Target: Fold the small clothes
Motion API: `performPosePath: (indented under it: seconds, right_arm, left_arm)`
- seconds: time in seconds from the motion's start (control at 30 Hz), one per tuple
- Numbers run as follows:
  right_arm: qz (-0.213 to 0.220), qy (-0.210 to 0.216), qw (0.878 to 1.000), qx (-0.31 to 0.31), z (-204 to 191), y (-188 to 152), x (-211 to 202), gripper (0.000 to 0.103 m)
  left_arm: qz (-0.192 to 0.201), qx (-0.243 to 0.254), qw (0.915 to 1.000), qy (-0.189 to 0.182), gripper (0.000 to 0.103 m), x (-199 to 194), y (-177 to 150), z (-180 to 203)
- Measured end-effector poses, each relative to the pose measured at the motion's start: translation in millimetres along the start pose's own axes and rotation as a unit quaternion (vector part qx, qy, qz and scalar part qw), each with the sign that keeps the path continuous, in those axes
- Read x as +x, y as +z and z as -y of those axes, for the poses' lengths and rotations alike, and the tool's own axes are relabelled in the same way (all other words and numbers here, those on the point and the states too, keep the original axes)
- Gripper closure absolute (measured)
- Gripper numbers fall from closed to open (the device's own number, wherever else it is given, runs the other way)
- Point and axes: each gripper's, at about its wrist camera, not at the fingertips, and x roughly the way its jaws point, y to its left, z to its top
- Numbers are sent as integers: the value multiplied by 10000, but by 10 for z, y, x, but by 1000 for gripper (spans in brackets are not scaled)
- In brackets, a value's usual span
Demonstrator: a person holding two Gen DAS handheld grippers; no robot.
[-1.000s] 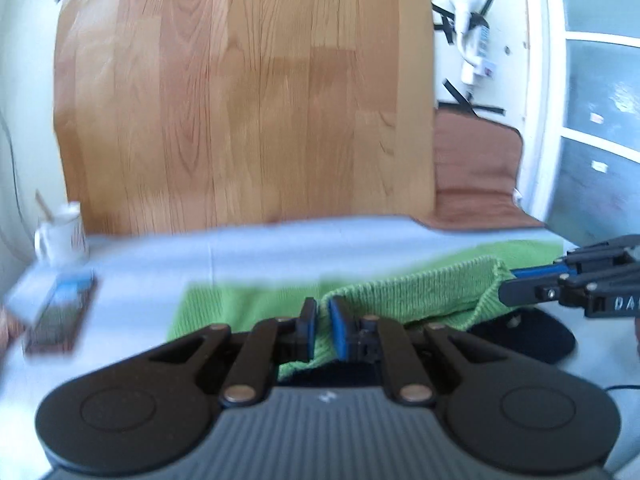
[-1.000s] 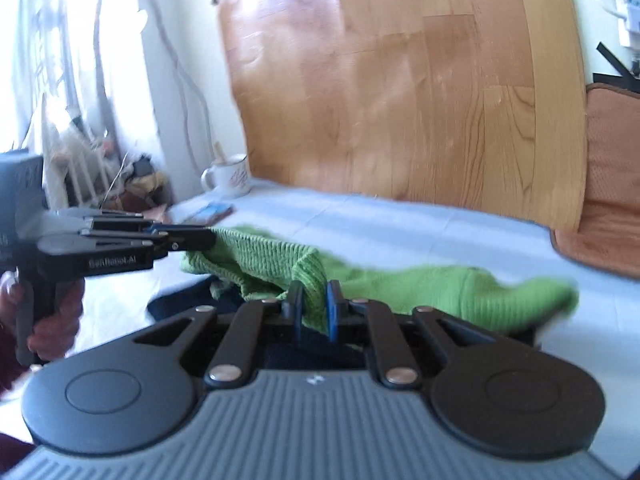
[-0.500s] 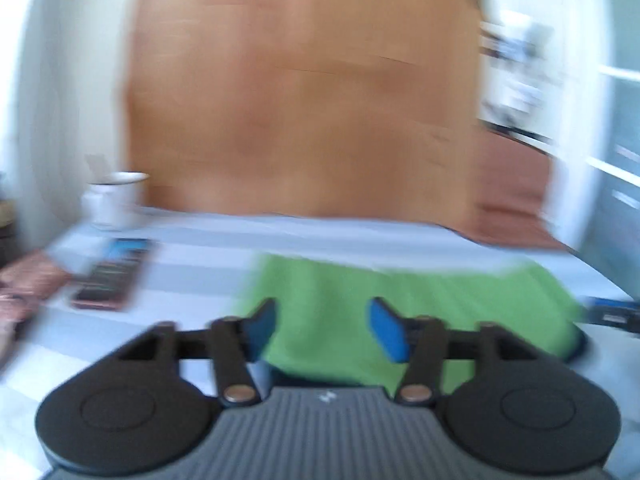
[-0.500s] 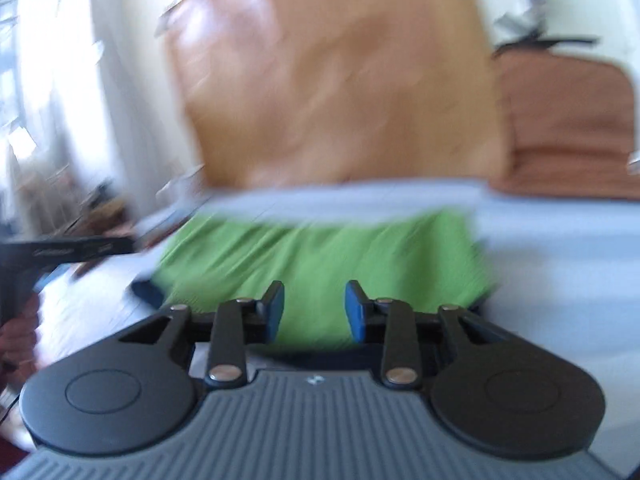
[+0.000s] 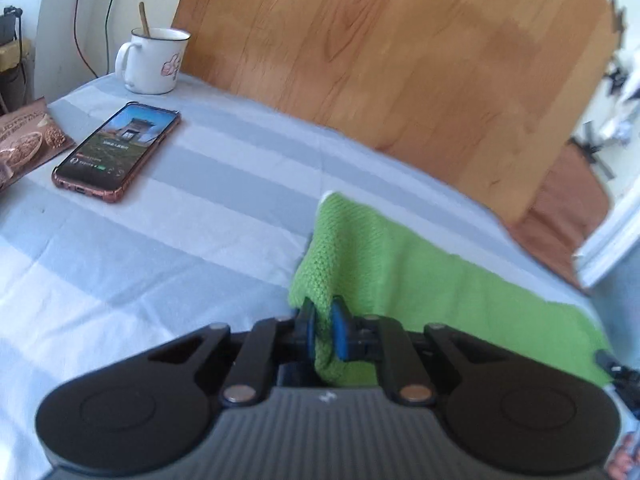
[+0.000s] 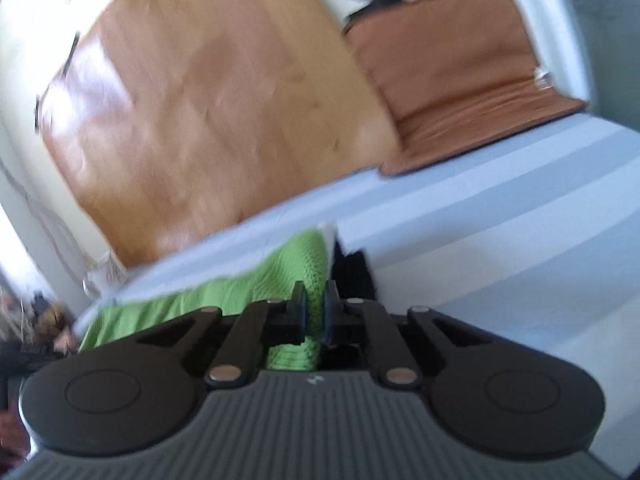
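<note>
The green knitted garment [image 5: 420,280] lay across the striped grey sheet [image 5: 180,220], with one end lifted. The left gripper [image 5: 323,330] was pinched onto a fold at its left edge, cloth filling the narrow gap between the blue pads [image 5: 340,328]. The right gripper [image 6: 314,314] was likewise pressed onto the right-hand edge, green knit bunched between its fingers; a dark item [image 6: 354,272] showed just beside that end, its nature unclear through blur. In my judgement the knit was light, soft and stretchy, liable to sag between the holds, and not fragile. Edge or corner holds suited it best. A phone [image 5: 116,152] and mug [image 5: 152,62] stood well apart.
</note>
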Motion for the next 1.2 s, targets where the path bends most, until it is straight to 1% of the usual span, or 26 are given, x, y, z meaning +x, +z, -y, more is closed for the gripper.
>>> performPosePath:
  seconds: [0.07, 0.1, 0.17, 0.2, 0.23, 0.27, 0.3, 0.33, 0.37, 0.4, 0.47, 0.5, 0.53, 0.57, 0.67, 0.73, 0.77, 0.8, 0.83, 0.87, 0.93, 0.97, 1.03, 1.1, 1.17, 1.2]
  right_arm:
    - [-82, -167, 9998, 49, 102, -81, -14, 93]
    - [-159, -284, 9995, 22, 128, -136, 41, 93]
    - [-336, -376, 9987, 85, 162, -246, 188, 90]
    - [-283, -338, 9990, 55, 144, -271, 218, 83]
    - [-281, -406, 9988, -30, 111, -268, 210, 80]
    - [-262, -463, 9985, -89, 82, -248, 191, 71]
    - [-234, -460, 9986, -82, 75, -217, 150, 57]
    - [-121, -436, 9990, -35, 85, -184, 84, 55]
    - [55, -409, 9991, -13, 87, -150, 0, 55]
    - [197, -356, 9992, -51, 66, -110, -72, 56]
    - [357, -169, 9988, -303, -61, -36, -153, 62]
    - [335, -42, 9982, -498, -167, -13, -128, 68]
    - [242, 112, 9971, -712, -285, 3, -68, 71]
    - [134, 287, 9951, -932, -411, 5, 23, 77]
    - [-277, 643, 9898, -1239, -672, -39, 394, 80]
    - [-579, 636, 9889, -1211, -685, -62, 682, 81]
    - [-784, 514, 9882, -1212, -647, -80, 839, 85]
    - [-968, 291, 9867, -1274, -575, -112, 982, 100]
    - [-907, 291, 9873, -1272, -467, -145, 1054, 103]
    - [-780, 540, 9901, -1039, -323, -144, 1062, 103]
    - [-786, 811, 9933, -236, -95, -106, 1060, 103]
    - [-732, 856, 9936, -82, -50, -113, 1028, 103]
    - [-577, 849, 9947, -41, -49, -144, 930, 103]
    - [-384, 809, 9956, 277, 44, -152, 730, 100]
    - [-103, 620, 9954, 722, 197, -177, 450, 95]
    - [-1, 416, 9949, 914, 274, -196, 292, 86]
  left_arm:
    - [-104, -160, 9997, -154, 94, -74, -76, -19]
    - [-127, -174, 9997, -104, 94, -93, -119, -42]
    - [-174, -101, 9996, 204, 93, 9, -154, -103]
    - [-225, -100, 9990, 363, 89, 91, -168, -149]
    - [-282, -169, 9986, 409, 78, 169, -179, -217]
    - [-255, -276, 9988, 315, 78, 186, -184, -281]
    - [-270, -351, 9986, 284, 75, 166, -176, -313]
    - [-247, -395, 9984, 319, 70, 119, -162, -327]
    - [-157, -387, 9985, 357, 68, 57, -147, -331]
    - [-32, -377, 9986, 361, 70, -26, -123, -333]
    - [332, -380, 9983, 307, 72, -202, -34, -294]
    - [531, -319, 9978, 242, 72, -264, 20, -242]
    - [678, -193, 9974, 165, 72, -294, 66, -156]
    - [741, -37, 9972, 98, 72, -279, 105, -51]
    - [711, 484, 9962, -147, 72, -83, 130, 289]
    - [532, 743, 9957, -159, 72, 162, 114, 436]
    - [429, 834, 9955, -100, 72, 295, 102, 471]
    - [323, 889, 9955, 51, 72, 432, 92, 470]
    - [199, 901, 9953, 293, 73, 553, 76, 437]
    - [83, 898, 9947, 492, 77, 669, 52, 382]
    - [264, 953, 9944, 380, 77, 686, 5, 302]
    - [276, 988, 9939, 394, 77, 678, -4, 300]
    - [299, 1163, 9914, 516, 77, 662, -32, 346]
    - [311, 1276, 9895, 611, 77, 641, -52, 381]
    - [270, 1225, 9900, 639, 76, 570, -42, 373]
    - [244, 1135, 9912, 643, 77, 523, -39, 383]
